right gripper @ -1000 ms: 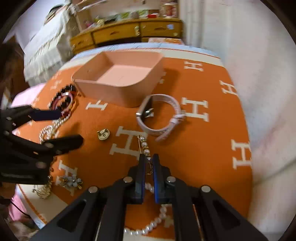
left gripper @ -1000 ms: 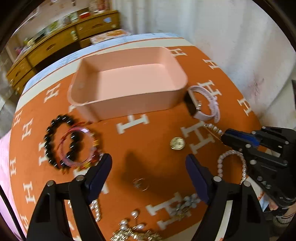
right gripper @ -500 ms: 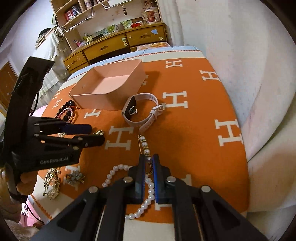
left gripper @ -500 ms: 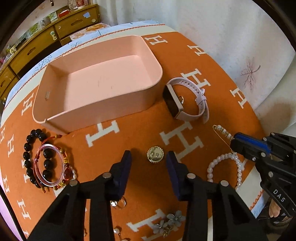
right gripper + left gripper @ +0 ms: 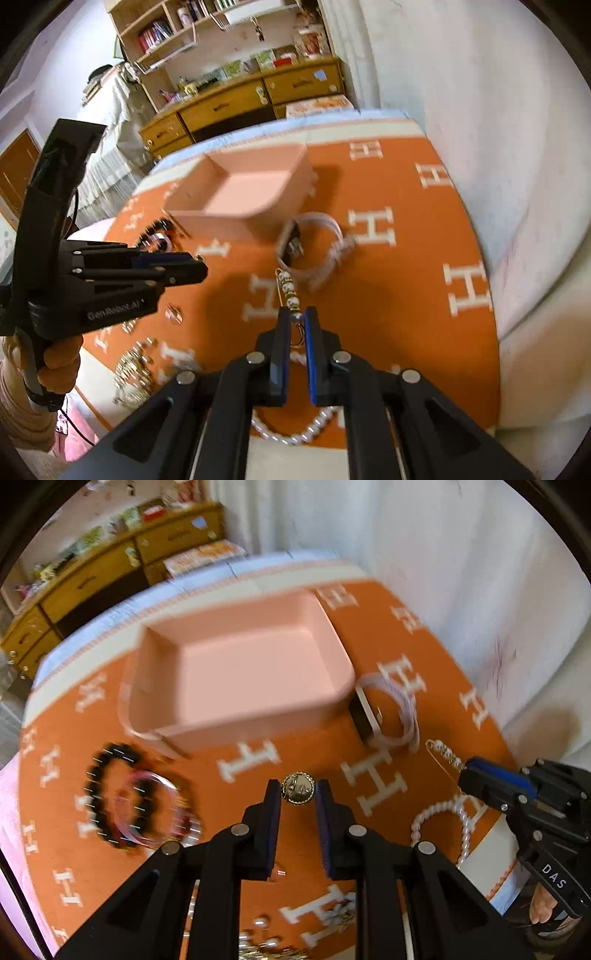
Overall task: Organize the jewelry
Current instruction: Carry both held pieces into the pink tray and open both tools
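Note:
My left gripper is shut on a round gold brooch, held above the orange cloth in front of the empty pink tray. My right gripper is shut on a pearl pin, whose beaded end sticks out toward a white-strapped watch. The pin also shows in the left wrist view, as does the watch. The tray appears in the right wrist view too.
Black bead and pink bracelets lie left of the tray. A pearl bracelet lies under the right gripper. Gold pieces and flower earrings lie near the cloth's front edge. A white wall runs along the right.
My left gripper closed from wide open onto the gold brooch and lifted it. My right gripper stayed shut on the pearl pin and rose with it.

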Demonstrator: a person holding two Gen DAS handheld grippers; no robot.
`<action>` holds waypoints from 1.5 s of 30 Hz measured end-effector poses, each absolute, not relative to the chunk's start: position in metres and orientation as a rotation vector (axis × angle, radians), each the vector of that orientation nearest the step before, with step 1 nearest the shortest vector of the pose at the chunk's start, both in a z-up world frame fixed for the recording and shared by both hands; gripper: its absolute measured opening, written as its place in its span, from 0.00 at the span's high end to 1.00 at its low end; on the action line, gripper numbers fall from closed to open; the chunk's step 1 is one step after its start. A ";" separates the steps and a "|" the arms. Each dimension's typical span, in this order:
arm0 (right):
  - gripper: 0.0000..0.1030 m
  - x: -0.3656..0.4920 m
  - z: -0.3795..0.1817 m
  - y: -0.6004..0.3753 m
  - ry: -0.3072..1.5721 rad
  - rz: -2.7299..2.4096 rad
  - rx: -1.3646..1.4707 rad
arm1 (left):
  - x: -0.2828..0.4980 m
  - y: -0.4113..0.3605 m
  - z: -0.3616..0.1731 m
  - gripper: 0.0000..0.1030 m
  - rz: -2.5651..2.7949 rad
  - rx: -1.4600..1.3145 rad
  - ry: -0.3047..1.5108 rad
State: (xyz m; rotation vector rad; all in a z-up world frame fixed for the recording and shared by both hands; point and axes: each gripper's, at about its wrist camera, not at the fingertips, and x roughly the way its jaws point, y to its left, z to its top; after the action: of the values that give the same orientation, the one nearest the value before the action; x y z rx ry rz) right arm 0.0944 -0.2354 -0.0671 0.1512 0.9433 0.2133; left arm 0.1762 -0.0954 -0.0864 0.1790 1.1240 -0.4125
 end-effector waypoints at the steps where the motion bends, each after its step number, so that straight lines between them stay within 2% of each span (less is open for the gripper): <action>1: 0.93 0.097 -0.061 -0.233 0.933 0.218 0.153 | 0.180 -0.087 -0.075 0.84 -0.394 0.166 1.098; 5: 0.93 0.119 -0.036 -0.221 0.884 0.234 0.185 | 0.205 -0.060 -0.054 0.84 -0.324 0.121 1.050; 9: 0.93 0.154 -0.026 -0.207 0.877 0.244 0.225 | 0.250 -0.043 -0.055 0.84 -0.268 0.099 1.048; 20: 0.92 0.246 -0.070 -0.181 1.034 0.208 0.285 | 0.306 -0.047 -0.120 0.84 -0.199 0.120 1.224; 24: 0.92 0.257 -0.073 -0.172 1.035 0.160 0.231 | 0.301 -0.046 -0.120 0.83 -0.200 0.097 1.245; 27: 0.80 0.259 -0.073 -0.169 1.046 0.162 0.227 | 0.296 -0.040 -0.120 0.83 -0.235 0.029 1.267; 29: 0.66 0.258 -0.072 -0.168 1.039 0.161 0.228 | 0.290 -0.042 -0.121 0.80 -0.238 0.041 1.257; 30: 0.65 0.256 -0.072 -0.168 1.033 0.157 0.227 | 0.287 -0.043 -0.121 0.77 -0.243 0.048 1.252; 32: 0.63 0.253 -0.068 -0.169 1.017 0.150 0.217 | 0.282 -0.045 -0.120 0.63 -0.270 0.048 1.251; 34: 0.62 0.250 -0.065 -0.171 1.010 0.150 0.221 | 0.274 -0.048 -0.120 0.30 -0.308 0.030 1.261; 35: 0.63 0.248 -0.064 -0.172 1.006 0.153 0.226 | 0.271 -0.051 -0.119 0.26 -0.305 0.033 1.254; 41: 0.62 0.229 -0.051 -0.182 0.985 0.161 0.277 | 0.250 -0.049 -0.094 0.25 -0.283 0.042 1.174; 45: 0.63 0.210 -0.041 -0.188 0.969 0.170 0.290 | 0.228 -0.037 -0.063 0.25 -0.297 0.028 1.036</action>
State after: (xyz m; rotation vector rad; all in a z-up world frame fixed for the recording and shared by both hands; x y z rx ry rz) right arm 0.2105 -0.1880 -0.0411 0.2902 0.9685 0.1697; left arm 0.2282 -0.0370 -0.0629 0.0277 1.0364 -0.2970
